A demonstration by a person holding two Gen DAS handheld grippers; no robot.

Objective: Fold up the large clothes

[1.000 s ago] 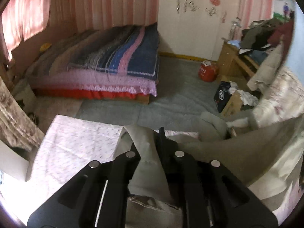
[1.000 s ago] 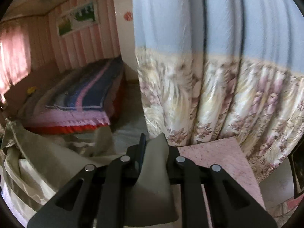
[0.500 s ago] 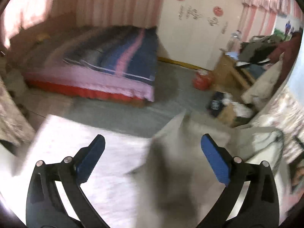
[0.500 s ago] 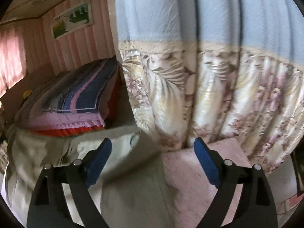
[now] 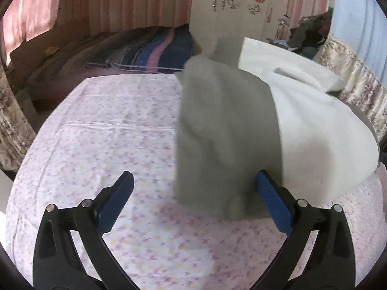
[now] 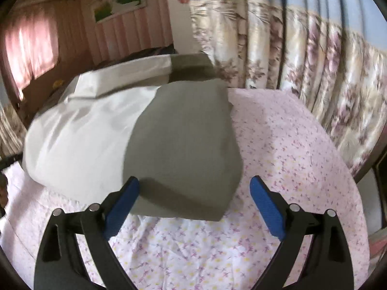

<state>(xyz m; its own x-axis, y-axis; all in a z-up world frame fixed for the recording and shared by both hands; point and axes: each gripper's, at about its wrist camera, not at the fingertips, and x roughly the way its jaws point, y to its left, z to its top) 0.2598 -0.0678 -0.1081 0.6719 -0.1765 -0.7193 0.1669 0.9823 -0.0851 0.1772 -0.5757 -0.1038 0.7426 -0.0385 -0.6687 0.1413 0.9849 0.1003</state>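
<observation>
Now both grippers, left (image 5: 193, 205) & right (image 6: 193, 205), hang w/ fingers wide, holding nothing; the garment (image 5: 229, 133) lies folded on the floral sheet (image 5: 108, 133). Next: pinch near grey edge at both corners, lift evenly, fold to far side

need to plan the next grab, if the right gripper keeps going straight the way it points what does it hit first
Most likely the grey panel of the garment. The right gripper is open, and the grey fabric's near folded edge lies between its fingertips on the floral sheet. Depth is unclear, so it may skim just over the edge.
</observation>
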